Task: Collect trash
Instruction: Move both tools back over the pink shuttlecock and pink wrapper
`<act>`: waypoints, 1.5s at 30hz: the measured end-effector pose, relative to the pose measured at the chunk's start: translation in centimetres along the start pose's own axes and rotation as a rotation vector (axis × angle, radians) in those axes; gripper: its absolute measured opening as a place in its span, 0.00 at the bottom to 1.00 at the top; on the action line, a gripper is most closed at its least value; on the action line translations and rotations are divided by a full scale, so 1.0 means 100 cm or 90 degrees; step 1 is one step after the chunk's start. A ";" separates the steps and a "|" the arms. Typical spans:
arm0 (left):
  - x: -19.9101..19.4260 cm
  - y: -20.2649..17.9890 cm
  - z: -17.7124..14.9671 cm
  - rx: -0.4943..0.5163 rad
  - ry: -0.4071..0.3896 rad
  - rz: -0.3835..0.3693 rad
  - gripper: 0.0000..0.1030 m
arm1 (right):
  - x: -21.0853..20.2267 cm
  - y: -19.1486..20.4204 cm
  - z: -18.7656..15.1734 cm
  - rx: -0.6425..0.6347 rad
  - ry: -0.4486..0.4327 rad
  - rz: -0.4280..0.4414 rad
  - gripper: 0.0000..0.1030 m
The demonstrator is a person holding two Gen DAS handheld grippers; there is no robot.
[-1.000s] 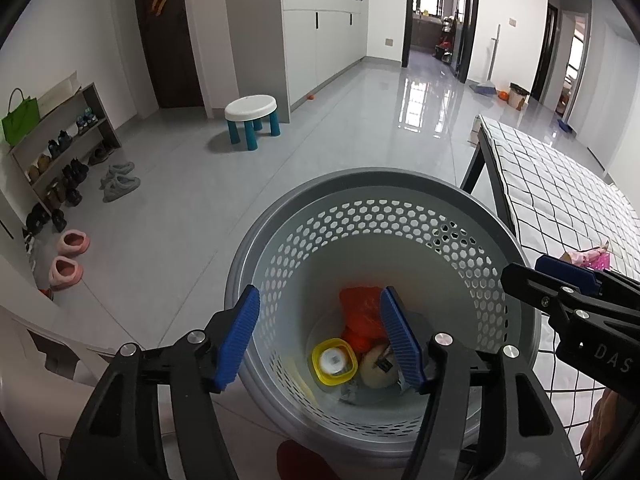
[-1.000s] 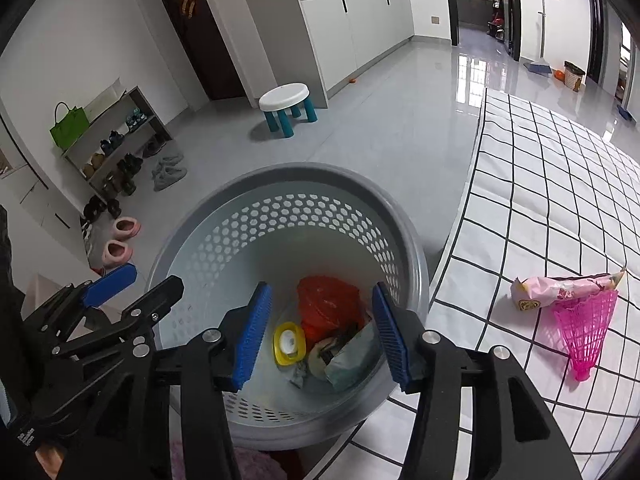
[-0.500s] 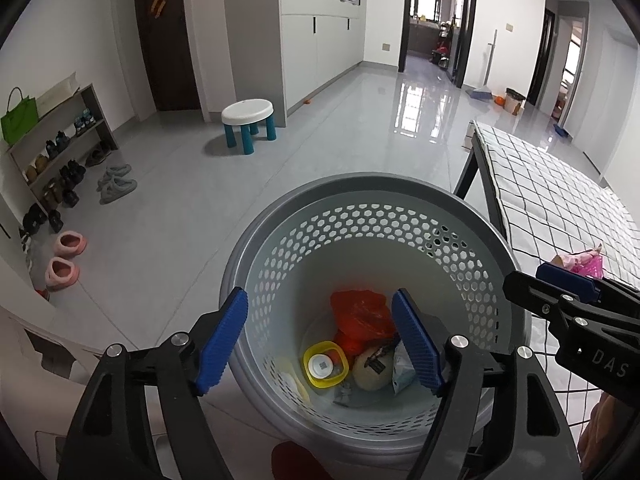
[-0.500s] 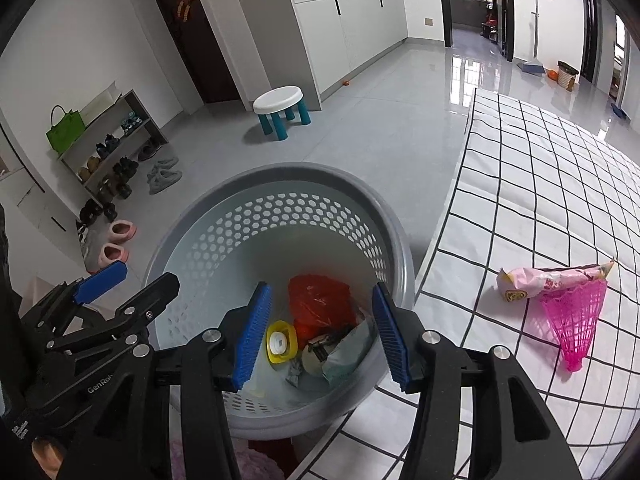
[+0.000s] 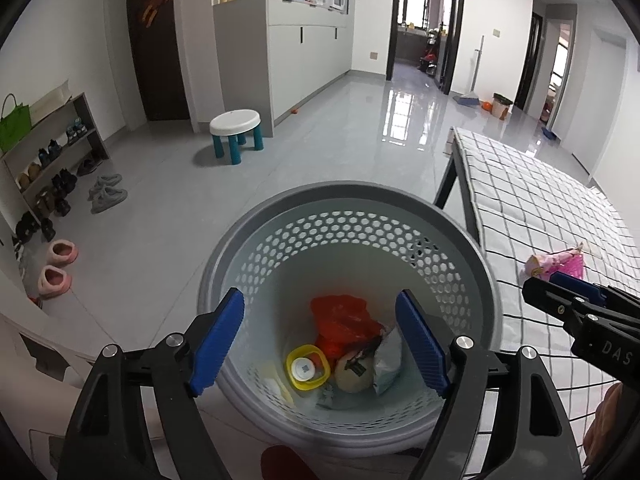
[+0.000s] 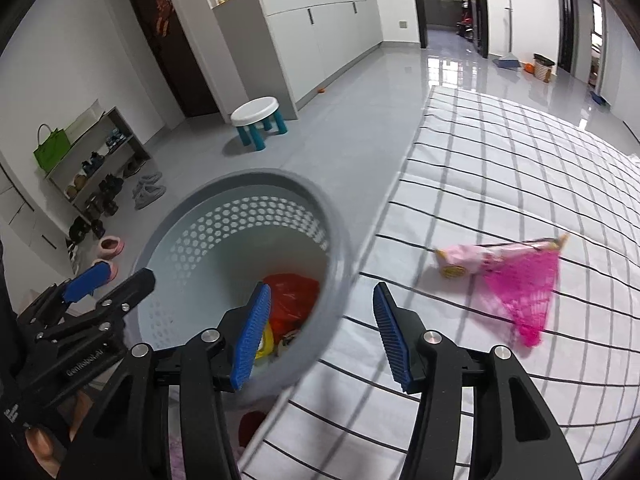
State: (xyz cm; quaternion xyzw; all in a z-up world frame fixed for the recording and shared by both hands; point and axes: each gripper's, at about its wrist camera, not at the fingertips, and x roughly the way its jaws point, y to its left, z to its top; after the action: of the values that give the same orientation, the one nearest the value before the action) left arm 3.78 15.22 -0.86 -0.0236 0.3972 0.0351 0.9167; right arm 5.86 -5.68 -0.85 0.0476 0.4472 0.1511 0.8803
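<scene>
A grey perforated basket [image 5: 348, 196] stands on the floor beside the checked cloth [image 6: 500, 160]. Inside lie a red bag [image 5: 340, 316], a yellow lid [image 5: 307, 367], a pale round piece [image 5: 354, 372] and a pale packet [image 5: 386, 360]. My left gripper [image 5: 320, 300] hangs over the basket, its jaws opening with nothing between them. My right gripper [image 6: 320, 292] is open and empty, straddling the basket rim [image 6: 340, 240] and the cloth's edge. On the cloth to its right lie a pink wrapper [image 6: 472, 258] and a pink mesh cone [image 6: 524, 296].
A white stool with teal legs [image 5: 236, 128] stands on the grey floor beyond the basket. A shoe rack [image 5: 52, 160], grey shoes and pink slippers [image 5: 56, 268] line the left wall. The left gripper [image 6: 124, 276] shows at the right wrist view's lower left.
My left gripper's jaws have spread wider over the basket. My right gripper has slid rightward from above the basket to the edge of the checked cloth, nearer the pink wrapper.
</scene>
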 end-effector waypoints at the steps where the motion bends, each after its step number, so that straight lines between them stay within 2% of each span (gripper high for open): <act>1: -0.001 -0.003 0.000 0.002 -0.001 -0.003 0.74 | -0.002 -0.004 -0.001 0.003 -0.002 -0.004 0.50; 13: -0.011 -0.043 -0.003 0.020 -0.007 -0.050 0.74 | -0.038 -0.062 -0.017 0.049 -0.034 -0.054 0.50; 25: -0.021 -0.104 -0.024 0.079 0.000 -0.110 0.74 | -0.061 -0.119 -0.043 0.103 -0.043 -0.102 0.52; 32: -0.023 -0.131 -0.035 0.106 0.007 -0.133 0.74 | -0.051 -0.137 -0.046 0.108 -0.030 -0.113 0.52; 45: -0.018 -0.148 -0.035 0.115 0.019 -0.153 0.74 | -0.002 -0.136 -0.026 0.052 0.018 -0.120 0.53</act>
State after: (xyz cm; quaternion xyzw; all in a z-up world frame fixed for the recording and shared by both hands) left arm 1.22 0.15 -1.75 0.0114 0.4065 -0.1115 0.9067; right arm 6.71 -18.78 -5.20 0.0389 0.4680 0.0501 0.8815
